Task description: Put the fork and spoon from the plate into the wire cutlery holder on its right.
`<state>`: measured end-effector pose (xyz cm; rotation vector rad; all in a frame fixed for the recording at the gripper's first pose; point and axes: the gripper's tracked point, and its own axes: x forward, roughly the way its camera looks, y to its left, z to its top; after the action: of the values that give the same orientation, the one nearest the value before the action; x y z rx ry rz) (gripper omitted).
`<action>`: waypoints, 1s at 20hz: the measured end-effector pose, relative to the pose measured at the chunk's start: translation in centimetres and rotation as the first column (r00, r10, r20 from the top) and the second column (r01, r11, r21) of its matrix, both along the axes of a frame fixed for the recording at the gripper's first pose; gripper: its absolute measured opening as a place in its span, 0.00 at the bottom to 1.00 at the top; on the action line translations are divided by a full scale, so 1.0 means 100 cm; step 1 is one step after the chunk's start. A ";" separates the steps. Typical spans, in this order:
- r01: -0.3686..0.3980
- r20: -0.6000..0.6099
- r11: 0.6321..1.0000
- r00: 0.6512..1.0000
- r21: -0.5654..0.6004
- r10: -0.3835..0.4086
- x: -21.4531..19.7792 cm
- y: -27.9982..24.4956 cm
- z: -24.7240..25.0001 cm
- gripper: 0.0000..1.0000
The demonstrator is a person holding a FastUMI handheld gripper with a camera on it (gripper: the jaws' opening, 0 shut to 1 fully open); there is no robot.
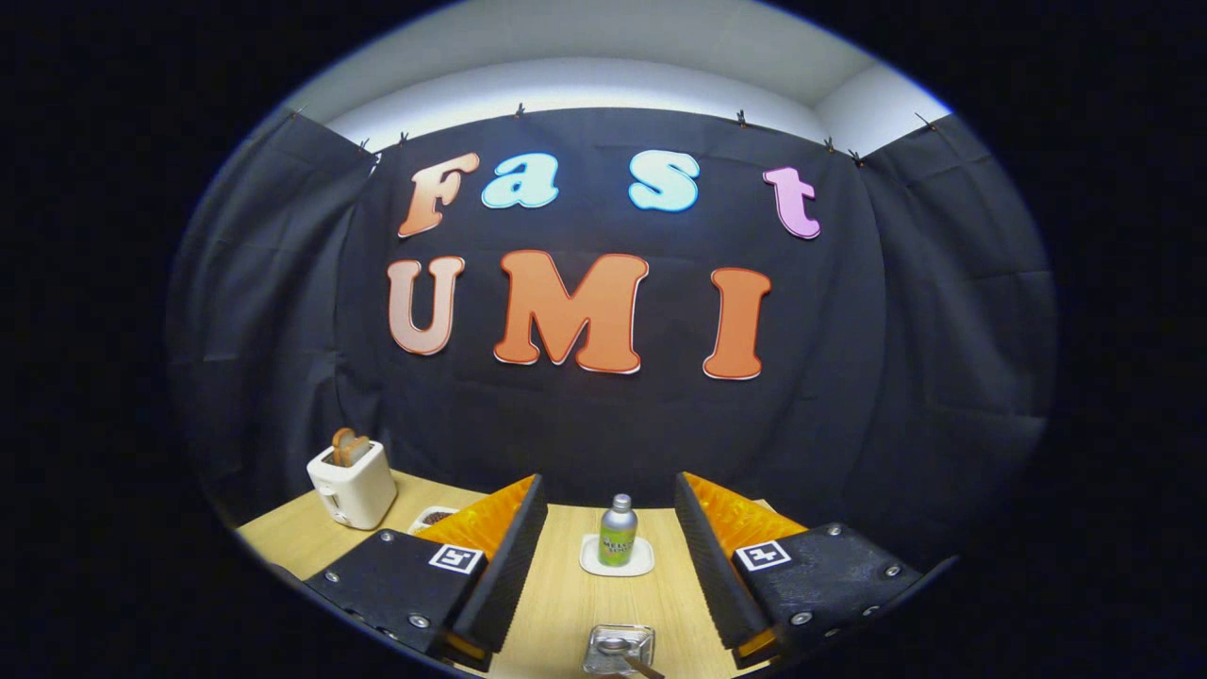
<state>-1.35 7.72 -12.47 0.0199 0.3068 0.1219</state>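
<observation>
Gripper (611, 538) held above a pale wooden surface (566, 604), fingers spread wide and gripping nothing, touching nothing. Seen between the two fingers, near their base and low on the surface: a small shiny square dish (619, 649) with what looks like a spoon (613, 646) lying in it, a dark handle slanting off toward the right finger; too small and too cropped to tell more, and no fork made out with certainty. Farther ahead, also framed by the open fingers: a silver bottle (618, 531) with a green label, upright on a small white tray (616, 563), well apart from the dish. Off beyond the left finger: a white toaster (352, 484) with two slices of toast (350, 446) standing in its slots, and just beside it, partly hidden by the finger, a small white bowl (432, 517) holding something dark. Behind everything, black cloth (924, 377) draped as the back wall, clipped along its top edge, a pale wall and ceiling above
</observation>
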 end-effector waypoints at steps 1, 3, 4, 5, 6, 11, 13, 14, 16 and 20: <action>-0.007 0.008 1.000 1.000 0.007 0.007 -0.002 0.007 0.001 0.86; -0.022 0.015 1.000 1.000 0.022 0.022 -0.006 0.023 0.000 0.88; -0.026 0.024 0.999 0.999 0.032 0.025 -0.007 0.030 0.000 0.88; -0.037 0.033 0.998 0.999 0.044 0.035 -0.010 0.040 0.002 0.88; -0.048 0.044 0.997 0.998 0.056 0.045 -0.011 0.052 0.004 0.89; -0.131 0.018 0.989 0.991 0.065 0.130 -0.029 0.110 -0.020 0.89; -0.162 -0.039 0.984 0.986 0.071 0.165 -0.041 0.133 -0.040 0.89; -0.178 -0.069 0.981 0.981 0.075 0.183 -0.048 0.143 -0.052 0.89; -0.214 -0.140 0.974 0.965 0.069 0.222 -0.063 0.161 -0.080 0.89; -0.255 -0.274 0.964 0.925 0.068 0.264 -0.094 0.188 -0.132 0.89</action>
<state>-10.71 26.56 -25.65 0.0278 0.5922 0.3902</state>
